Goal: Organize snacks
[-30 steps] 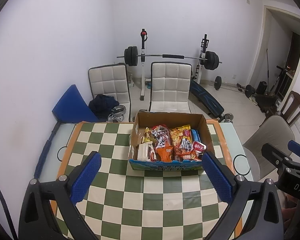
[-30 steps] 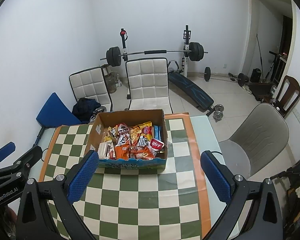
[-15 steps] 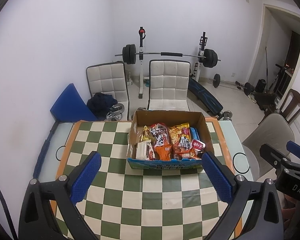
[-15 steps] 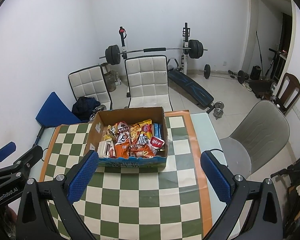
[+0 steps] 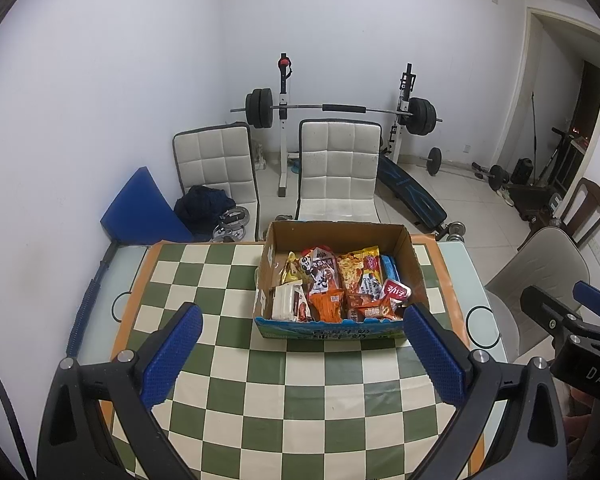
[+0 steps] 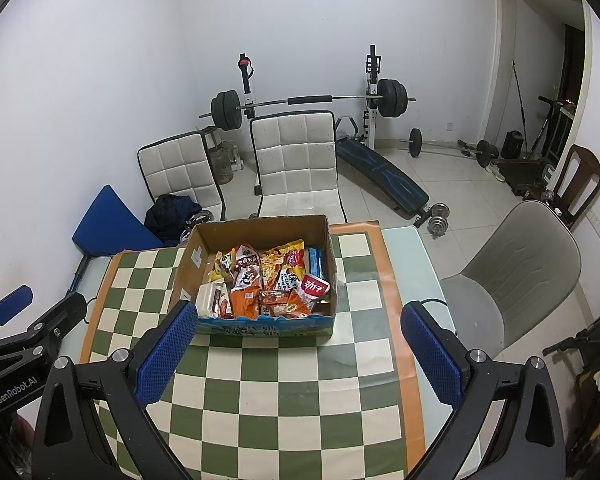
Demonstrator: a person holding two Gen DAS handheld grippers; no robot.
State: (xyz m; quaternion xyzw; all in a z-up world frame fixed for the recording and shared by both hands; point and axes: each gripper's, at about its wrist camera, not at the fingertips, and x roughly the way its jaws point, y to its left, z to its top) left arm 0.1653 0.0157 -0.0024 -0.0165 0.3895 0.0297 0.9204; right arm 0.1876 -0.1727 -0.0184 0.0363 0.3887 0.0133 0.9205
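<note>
An open cardboard box [image 5: 412,258] [image 6: 188,258] stands at the far middle of the green-and-white checkered table [image 5: 260,392] [image 6: 284,392]. It is filled with several snack packets [image 5: 332,284] [image 6: 268,280], red, orange, yellow and white. My left gripper [image 5: 300,354] is open and empty, held above the table in front of the box. My right gripper [image 6: 300,354] is open and empty too, at about the same distance. Each gripper shows at the edge of the other's view.
Two white padded chairs [image 5: 336,168] [image 5: 216,164] stand behind the table, a grey chair [image 6: 520,264] at its right. A barbell rack [image 5: 332,110] and weight bench [image 5: 412,196] stand at the back wall. A blue wedge cushion [image 5: 140,208] lies at the left.
Both views have shifted slightly; the box sits a little lower and nearer in the frames. Both grippers stay open and empty.
</note>
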